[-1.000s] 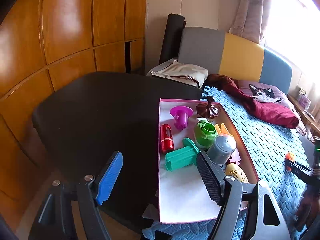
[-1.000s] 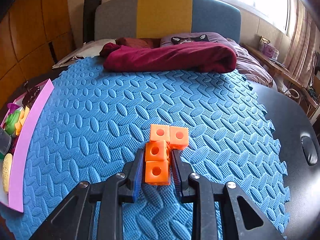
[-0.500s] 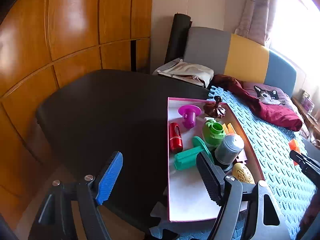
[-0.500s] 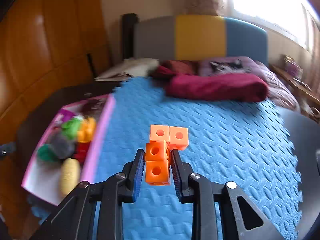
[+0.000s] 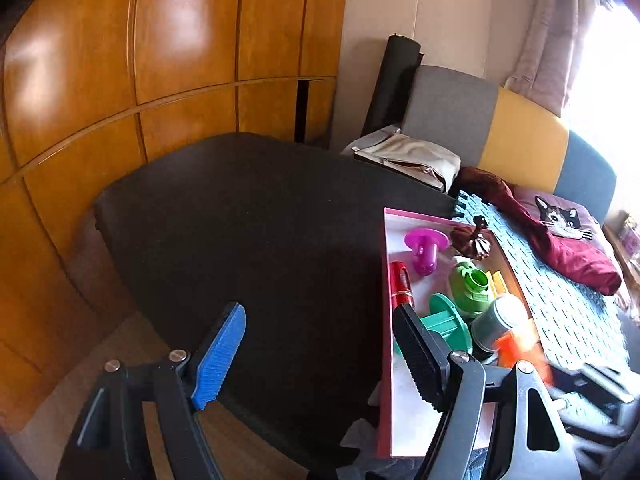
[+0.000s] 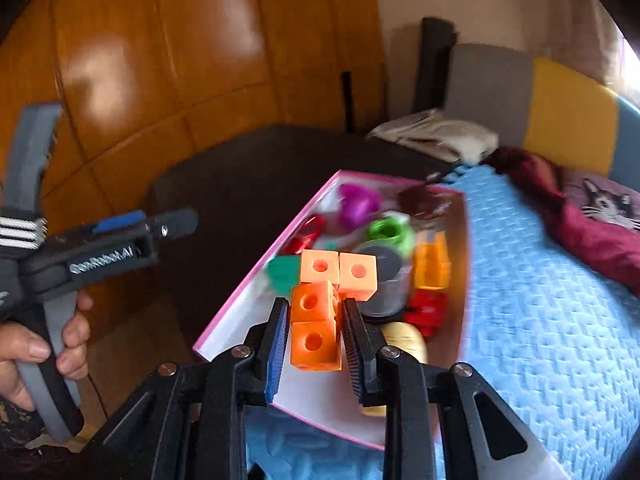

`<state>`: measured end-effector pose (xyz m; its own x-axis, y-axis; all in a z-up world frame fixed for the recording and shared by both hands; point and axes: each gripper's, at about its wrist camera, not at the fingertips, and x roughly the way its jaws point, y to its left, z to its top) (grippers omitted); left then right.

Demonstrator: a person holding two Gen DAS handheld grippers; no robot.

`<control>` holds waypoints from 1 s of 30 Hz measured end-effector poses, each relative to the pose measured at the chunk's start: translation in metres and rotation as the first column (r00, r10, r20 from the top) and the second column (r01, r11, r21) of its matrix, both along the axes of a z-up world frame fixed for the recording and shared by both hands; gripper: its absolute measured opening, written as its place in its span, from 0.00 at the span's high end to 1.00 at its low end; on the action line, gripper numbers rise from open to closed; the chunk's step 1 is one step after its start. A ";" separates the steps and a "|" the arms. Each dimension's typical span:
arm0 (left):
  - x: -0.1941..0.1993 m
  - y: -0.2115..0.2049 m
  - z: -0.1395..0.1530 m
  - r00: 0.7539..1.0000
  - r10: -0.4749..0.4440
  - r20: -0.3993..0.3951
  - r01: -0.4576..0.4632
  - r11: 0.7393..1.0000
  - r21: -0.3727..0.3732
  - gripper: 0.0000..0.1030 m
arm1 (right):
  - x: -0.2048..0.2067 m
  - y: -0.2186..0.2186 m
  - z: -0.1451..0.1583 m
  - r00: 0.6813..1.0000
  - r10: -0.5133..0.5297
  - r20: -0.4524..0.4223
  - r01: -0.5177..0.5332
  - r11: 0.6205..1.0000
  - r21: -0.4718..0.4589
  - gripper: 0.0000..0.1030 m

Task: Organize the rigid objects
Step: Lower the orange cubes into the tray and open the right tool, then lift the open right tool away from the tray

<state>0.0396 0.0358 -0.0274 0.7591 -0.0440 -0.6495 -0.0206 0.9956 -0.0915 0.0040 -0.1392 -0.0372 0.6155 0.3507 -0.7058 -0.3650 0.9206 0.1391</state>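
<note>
My right gripper (image 6: pixel 314 338) is shut on an orange cube cluster (image 6: pixel 320 308) and holds it in the air over the near end of the pink-rimmed box (image 6: pixel 248 280). The box holds several toys: a purple piece (image 6: pixel 356 206), a green ring (image 6: pixel 390 232), a grey cylinder (image 6: pixel 382 280), a yellow block (image 6: pixel 430 266). In the left wrist view the cluster is an orange blur (image 5: pixel 516 350) above the box (image 5: pixel 386 300). My left gripper (image 5: pixel 320 354) is open and empty over the black table, left of the box.
The box sits where the black table (image 5: pixel 248 232) meets the blue foam mat (image 6: pixel 540 320). A dark red cloth (image 6: pixel 592 232) and a cat cushion lie at the back right. Wooden panels (image 5: pixel 120 80) close off the left. A beige bag (image 5: pixel 412 156) lies behind the box.
My right gripper has carried the orange cube cluster left from the blue mat to over the box. My left gripper has drifted slightly left, still open.
</note>
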 end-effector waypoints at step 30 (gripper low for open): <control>-0.021 -0.020 0.012 0.999 -0.027 0.032 0.026 0.999 0.045 0.00 | -0.016 -0.029 0.014 0.949 -0.303 0.090 0.306 0.951 -0.031 0.56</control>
